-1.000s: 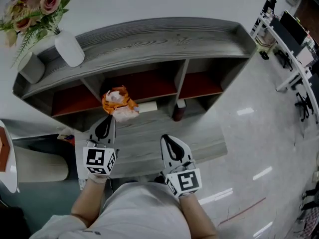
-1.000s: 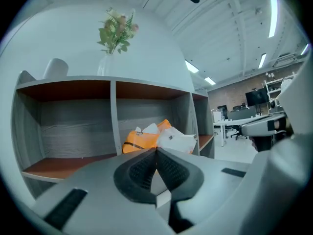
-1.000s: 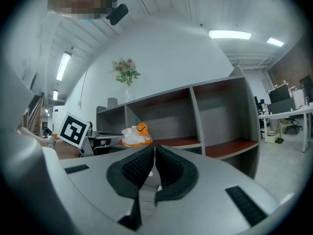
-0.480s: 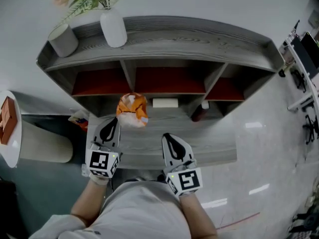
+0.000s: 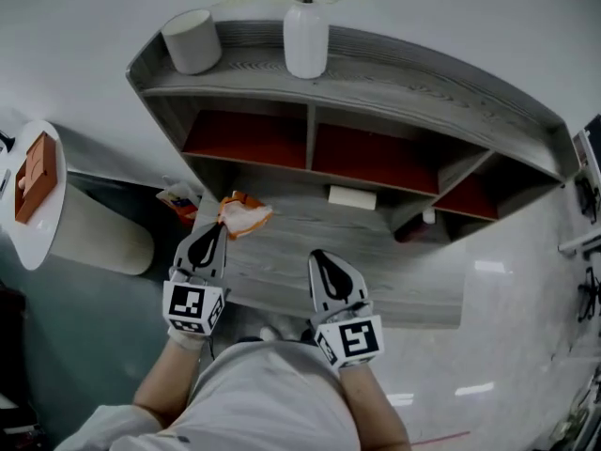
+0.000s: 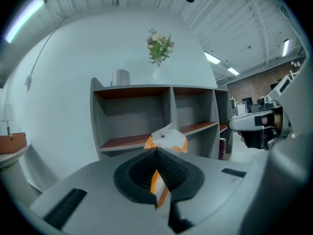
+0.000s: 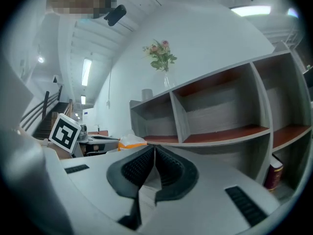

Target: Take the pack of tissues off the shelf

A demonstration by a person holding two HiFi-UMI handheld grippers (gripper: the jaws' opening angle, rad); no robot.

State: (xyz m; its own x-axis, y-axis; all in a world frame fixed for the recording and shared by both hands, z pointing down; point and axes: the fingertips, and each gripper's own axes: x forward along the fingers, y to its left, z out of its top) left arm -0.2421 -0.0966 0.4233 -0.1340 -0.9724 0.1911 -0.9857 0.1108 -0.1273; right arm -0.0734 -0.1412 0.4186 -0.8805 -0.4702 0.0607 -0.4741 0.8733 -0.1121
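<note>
The pack of tissues (image 5: 242, 216), orange and white crinkled plastic, hangs in front of the grey shelf unit (image 5: 394, 78), outside its compartments. My left gripper (image 5: 219, 230) is shut on the pack's near edge. In the left gripper view the pack (image 6: 168, 138) sticks up past the closed left gripper (image 6: 156, 153), and an orange strip runs down between the pads. My right gripper (image 5: 317, 257) is shut with nothing in it, to the right of the left one. In the right gripper view the right gripper (image 7: 154, 151) points at the shelf, with the pack (image 7: 131, 140) at its left.
A white vase (image 5: 306, 40) and a grey pot (image 5: 192, 41) stand on the shelf top. A white box (image 5: 352, 196) and a dark bottle (image 5: 418, 229) sit on the lower board. A round white table (image 5: 52, 209) with a brown box (image 5: 36, 163) stands at the left.
The head view has swung, so the shelf now sits further right and tilted. The pack stays in my left gripper, now off the shelf's left front. The right gripper has barely moved.
</note>
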